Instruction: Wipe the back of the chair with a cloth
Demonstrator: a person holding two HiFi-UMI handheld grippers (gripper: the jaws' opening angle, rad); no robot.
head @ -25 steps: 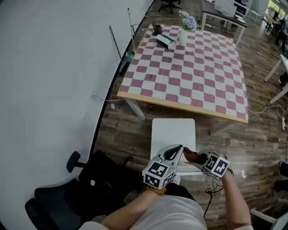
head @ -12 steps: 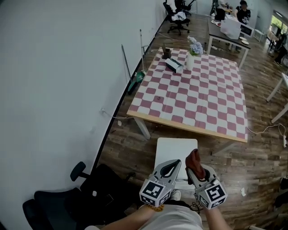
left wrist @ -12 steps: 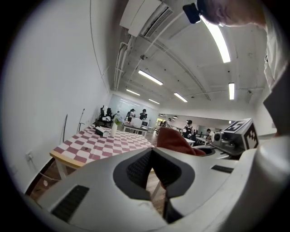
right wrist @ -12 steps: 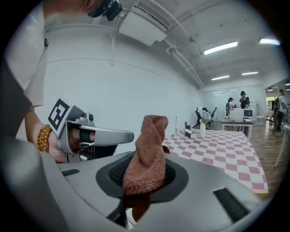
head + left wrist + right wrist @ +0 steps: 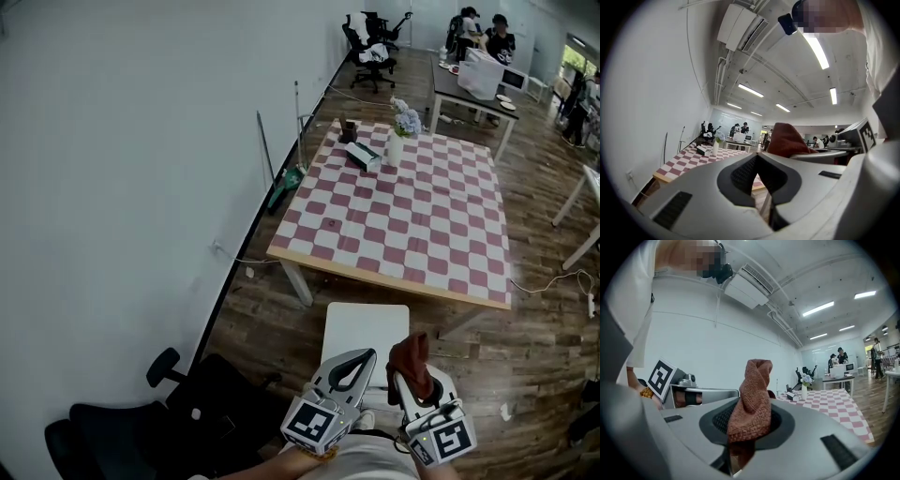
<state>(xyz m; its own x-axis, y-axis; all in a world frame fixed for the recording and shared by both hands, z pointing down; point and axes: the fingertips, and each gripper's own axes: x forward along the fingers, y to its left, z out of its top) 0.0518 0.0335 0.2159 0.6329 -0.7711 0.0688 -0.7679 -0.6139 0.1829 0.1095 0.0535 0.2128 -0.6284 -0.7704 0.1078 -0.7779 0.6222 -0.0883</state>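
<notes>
A white chair stands in front of me in the head view; its near part is hidden behind both grippers. A reddish-brown cloth sticks up from my right gripper, which is shut on it. In the right gripper view the cloth rises twisted from between the jaws of the right gripper. My left gripper is beside it on the left, shut and holding nothing. In the left gripper view the left gripper has its tips together, and the cloth shows to the right.
Beyond the chair is a table with a red-and-white checked cover, a vase of flowers and a small box. A black office chair sits at lower left by the white wall. People sit at a far desk.
The right gripper has turned from pointing left to pointing forward, with the cloth now upright. Both grippers sit lower in the head view, which has tilted up to show more of the room.
</notes>
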